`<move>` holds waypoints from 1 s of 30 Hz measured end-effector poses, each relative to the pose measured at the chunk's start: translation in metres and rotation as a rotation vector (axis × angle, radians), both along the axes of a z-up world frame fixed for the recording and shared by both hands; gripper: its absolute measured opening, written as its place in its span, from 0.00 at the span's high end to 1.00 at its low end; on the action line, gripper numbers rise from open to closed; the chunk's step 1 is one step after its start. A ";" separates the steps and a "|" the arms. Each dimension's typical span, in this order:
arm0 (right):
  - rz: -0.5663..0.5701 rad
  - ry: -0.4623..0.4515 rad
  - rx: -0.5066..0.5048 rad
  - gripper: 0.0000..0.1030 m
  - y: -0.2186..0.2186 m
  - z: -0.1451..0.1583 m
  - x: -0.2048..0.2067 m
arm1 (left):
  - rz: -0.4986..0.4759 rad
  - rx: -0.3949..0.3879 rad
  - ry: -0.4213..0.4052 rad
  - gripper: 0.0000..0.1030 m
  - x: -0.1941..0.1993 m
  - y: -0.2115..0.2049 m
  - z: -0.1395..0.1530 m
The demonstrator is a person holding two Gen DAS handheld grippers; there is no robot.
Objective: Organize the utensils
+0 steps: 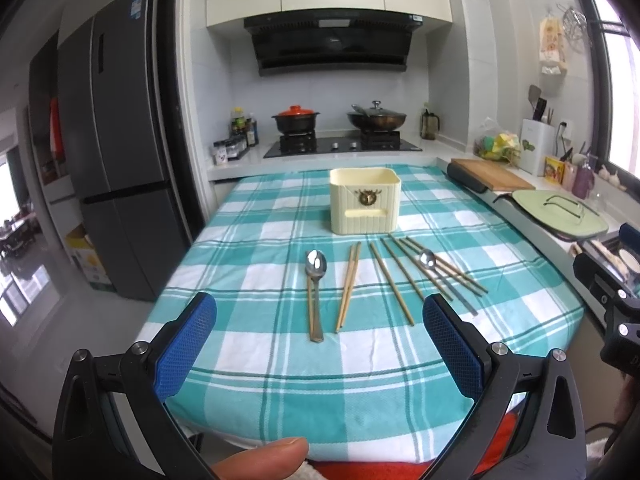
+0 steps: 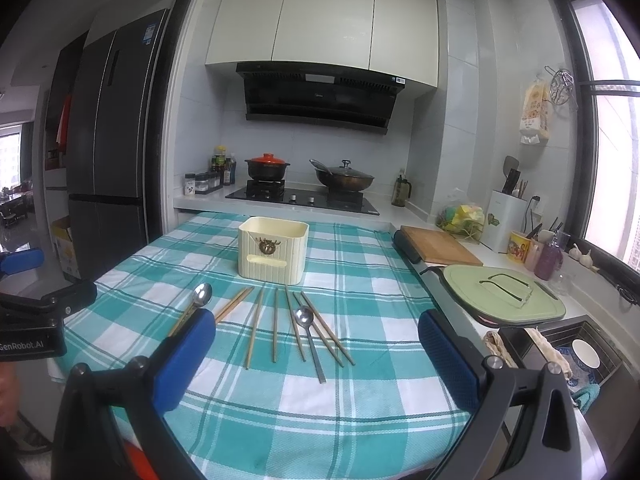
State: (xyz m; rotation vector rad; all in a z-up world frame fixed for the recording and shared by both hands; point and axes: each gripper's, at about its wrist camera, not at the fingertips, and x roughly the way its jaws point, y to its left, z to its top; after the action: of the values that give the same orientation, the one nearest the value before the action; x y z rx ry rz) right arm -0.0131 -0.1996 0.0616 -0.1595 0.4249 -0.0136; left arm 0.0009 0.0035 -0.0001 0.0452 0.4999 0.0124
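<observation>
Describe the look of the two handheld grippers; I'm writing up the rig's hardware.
The left gripper and the right gripper match: black angular frames with triangular cut-outs and silver round bolts at the joints. Each finger carries a blue, fine-textured rounded pad. The right wrist view shows white "GenRobot.AI" lettering on the left gripper's black body. A bare thumb tip shows at the bottom; no cables are clearly visible.

inside of cream box point(image 1: 365, 200): hidden by its own wall | left spoon point(image 2: 201, 296): handle hidden behind right gripper's blue finger point(image 2: 188, 356) | thumb point(image 1: 260, 460): cut off by bottom edge | left gripper point(image 2: 32, 312): cut off by the left edge | fridge sticker point(image 1: 137, 6): words too small to read
</observation>
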 end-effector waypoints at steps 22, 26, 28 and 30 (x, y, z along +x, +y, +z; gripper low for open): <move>-0.026 0.014 0.008 0.00 -0.008 -0.004 0.004 | -0.009 0.004 0.015 0.00 0.010 -0.002 -0.006; -0.028 0.020 0.008 0.00 -0.008 -0.005 0.008 | -0.007 0.001 0.017 0.00 0.011 -0.002 -0.008; -0.026 0.020 0.006 0.00 -0.007 -0.005 0.007 | -0.009 0.001 0.021 0.00 0.012 -0.002 -0.009; -0.028 0.021 0.007 0.00 -0.006 -0.006 0.007 | -0.012 0.002 0.023 0.00 0.013 -0.003 -0.010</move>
State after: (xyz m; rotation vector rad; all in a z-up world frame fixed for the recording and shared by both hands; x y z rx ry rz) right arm -0.0061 -0.2058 0.0558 -0.1471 0.4484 -0.0381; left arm 0.0135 0.0010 -0.0103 0.0499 0.5231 0.0006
